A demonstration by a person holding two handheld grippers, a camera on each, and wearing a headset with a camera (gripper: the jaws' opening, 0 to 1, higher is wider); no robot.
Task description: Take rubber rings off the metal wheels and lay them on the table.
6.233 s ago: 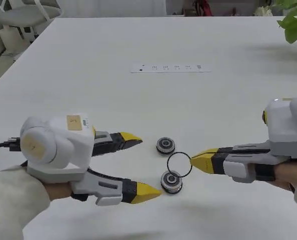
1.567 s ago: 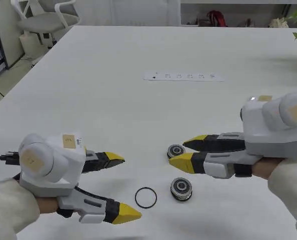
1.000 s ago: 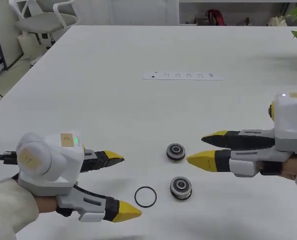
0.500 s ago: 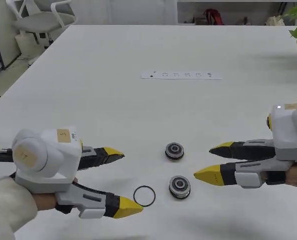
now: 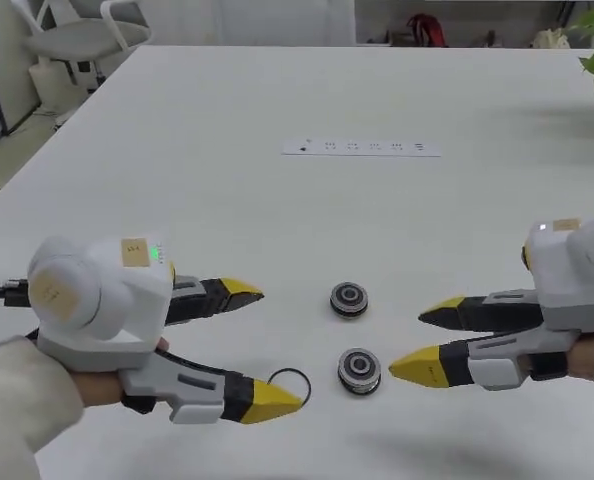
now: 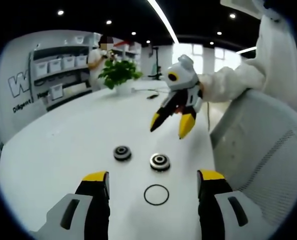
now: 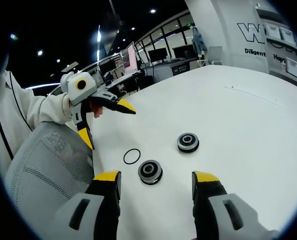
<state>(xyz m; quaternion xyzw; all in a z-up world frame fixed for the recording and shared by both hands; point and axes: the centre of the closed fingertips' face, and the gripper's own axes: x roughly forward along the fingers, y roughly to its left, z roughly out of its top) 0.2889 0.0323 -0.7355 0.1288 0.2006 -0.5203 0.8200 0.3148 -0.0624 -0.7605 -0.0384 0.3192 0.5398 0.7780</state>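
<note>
The left gripper (image 5: 277,346) and right gripper (image 5: 409,343) hover over the white table (image 5: 277,200), both with jaws spread wide and grasping nothing. One black rubber ring (image 6: 156,194) lies flat by the left gripper's tips, near the closer wheel (image 5: 359,367). The other wheel (image 5: 349,298) sits just beyond.
</note>
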